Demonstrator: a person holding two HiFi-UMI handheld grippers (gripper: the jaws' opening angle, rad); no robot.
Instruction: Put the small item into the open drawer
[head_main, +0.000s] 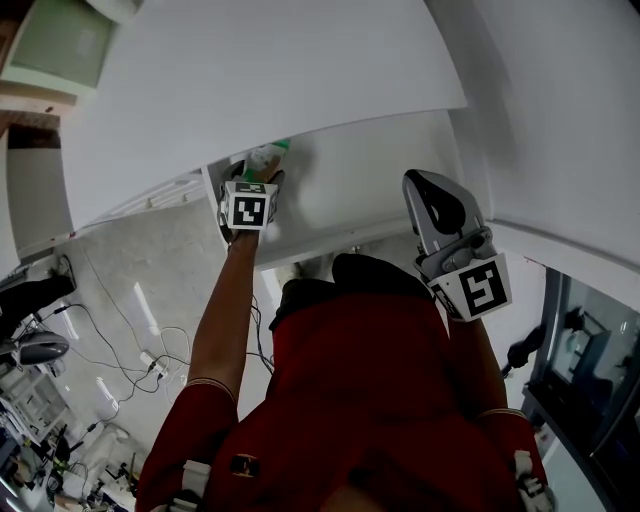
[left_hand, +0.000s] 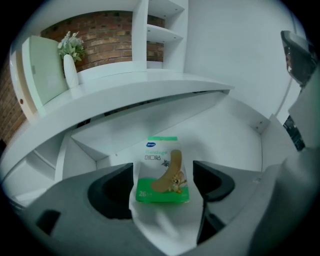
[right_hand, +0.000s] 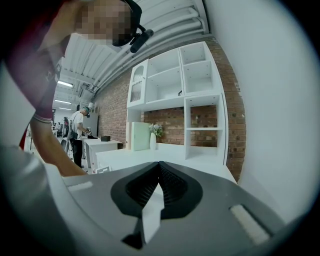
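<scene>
A small green-and-white bandage box (left_hand: 163, 175) sits between the jaws of my left gripper (left_hand: 163, 186), which is shut on it. In the head view this gripper (head_main: 262, 180) reaches under the white tabletop (head_main: 300, 90) into the open white drawer (head_main: 350, 185), and the box (head_main: 266, 157) shows just beyond its fingertips. The drawer's bare floor (left_hand: 230, 137) lies right behind the box. My right gripper (head_main: 425, 185) hangs above the drawer's right side, shut and holding nothing. In its own view the right gripper (right_hand: 160, 169) has its jaws meeting and points away over the desk.
A white vase with flowers (left_hand: 70, 62) and white shelves (left_hand: 162, 30) stand on the desk against a brick wall. Cables and a power strip (head_main: 150, 360) lie on the floor to the left. A person (right_hand: 78, 131) stands far back at another table.
</scene>
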